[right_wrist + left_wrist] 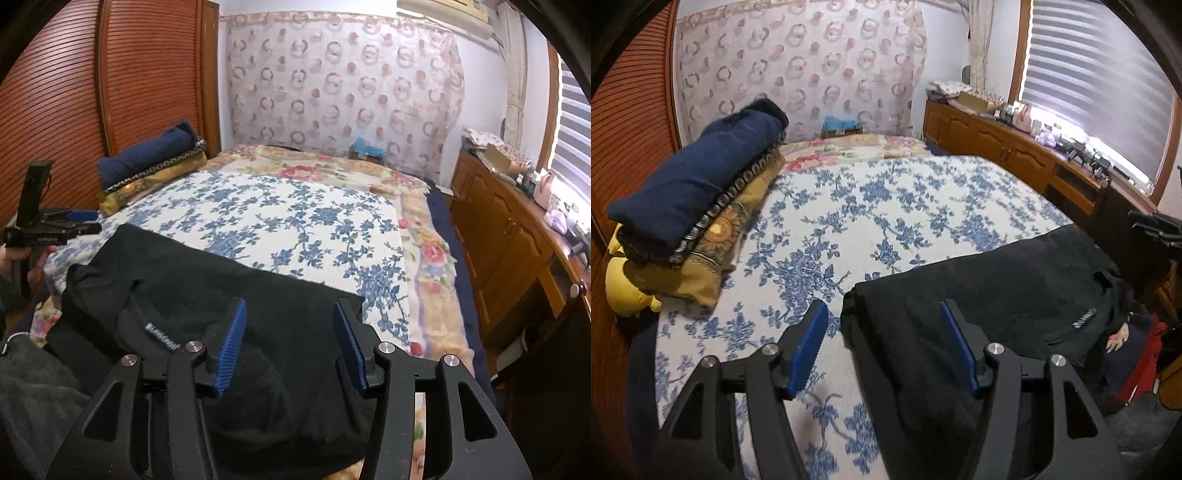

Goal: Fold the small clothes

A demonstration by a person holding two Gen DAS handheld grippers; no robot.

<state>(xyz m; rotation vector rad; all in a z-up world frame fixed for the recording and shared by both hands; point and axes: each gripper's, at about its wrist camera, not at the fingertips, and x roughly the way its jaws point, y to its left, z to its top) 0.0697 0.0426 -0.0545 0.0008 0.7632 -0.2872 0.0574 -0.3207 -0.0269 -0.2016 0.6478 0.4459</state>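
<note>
A black garment (990, 291) with a small white label lies spread on the blue-flowered bed cover (871, 206) near the bed's front edge. My left gripper (882, 314) is open and empty, just above the garment's left edge. In the right wrist view the same black garment (207, 288) lies under my right gripper (290, 314), which is open and empty over the garment's right part. The left gripper (79, 221) shows there at the far left, held in a hand.
A stack of folded clothes, navy on top of yellow (698, 192), sits at the bed's left by the wooden slatted headboard (110, 92). A wooden cabinet (509, 240) with clutter runs along the right under the window. Clothes (1137, 354) are piled at the right of the bed.
</note>
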